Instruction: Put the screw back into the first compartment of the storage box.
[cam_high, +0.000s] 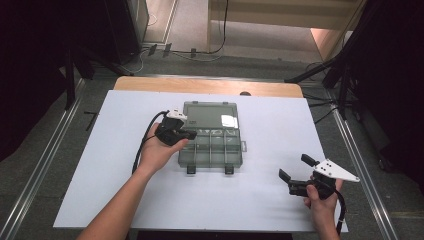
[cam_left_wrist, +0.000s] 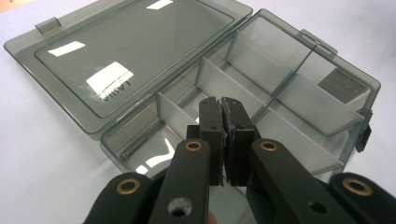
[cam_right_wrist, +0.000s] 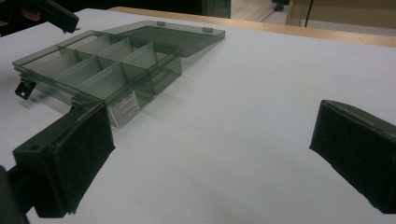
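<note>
Smoky plastic box (cam_high: 212, 145) lid-open beneath pressed-together left tool (cam_left_wrist: 223, 122); spread right tool (cam_high: 296, 167) over bare table (cam_high: 250, 195).

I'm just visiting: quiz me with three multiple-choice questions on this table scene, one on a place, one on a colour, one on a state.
1. Where is the left tool?
A. at the box's left side
B. on the floor
C. beside the right tool

2. What colour is the box?
A. bright red
B. see-through smoky grey
C. yellow

3. How is the lid?
A. shut and latched
B. taken off
C. swung open, lying flat

Answers: 1 A, the high view shows it over the box's left edge. 2 B, the dividers show through the walls. 3 C, it lies flat behind the compartments, hinged on.
</note>
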